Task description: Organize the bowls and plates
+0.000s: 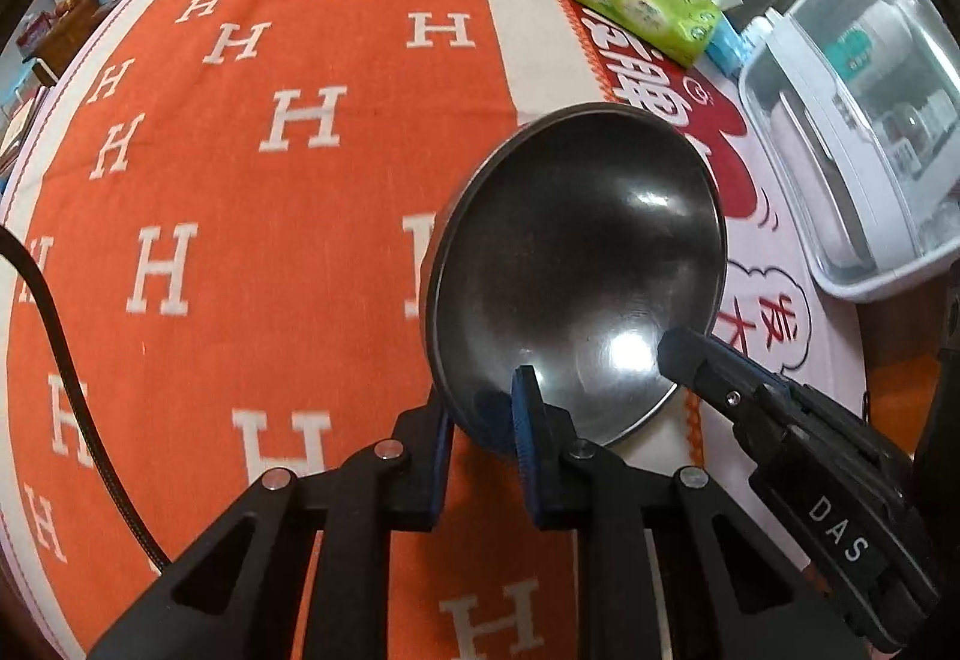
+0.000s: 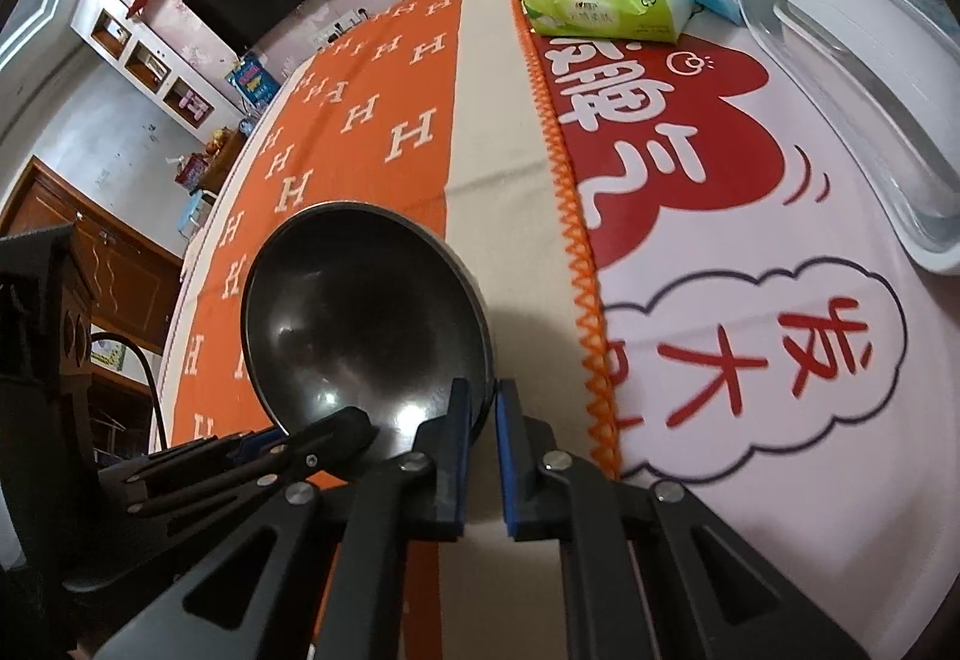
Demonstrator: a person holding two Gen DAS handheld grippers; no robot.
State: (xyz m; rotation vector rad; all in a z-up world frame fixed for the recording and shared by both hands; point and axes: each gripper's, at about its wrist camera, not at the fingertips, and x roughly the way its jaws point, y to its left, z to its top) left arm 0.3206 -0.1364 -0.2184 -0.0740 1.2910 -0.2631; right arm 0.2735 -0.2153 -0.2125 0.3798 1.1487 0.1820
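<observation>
A dark bowl [image 1: 576, 276] sits tilted over the orange cloth [image 1: 240, 180], both grippers clamping its near rim: the left gripper [image 1: 480, 420] and the right gripper [image 2: 482, 420]. The bowl's underside is hidden. A clear bin [image 1: 852, 120] is cut off at right.

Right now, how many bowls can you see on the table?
1: a dark metal bowl near the orange cloth's edge, gripped on its rim by both grippers. Others may be out of view.

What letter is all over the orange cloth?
White letter H's cover the orange cloth, clearest in the left wrist view.
</observation>
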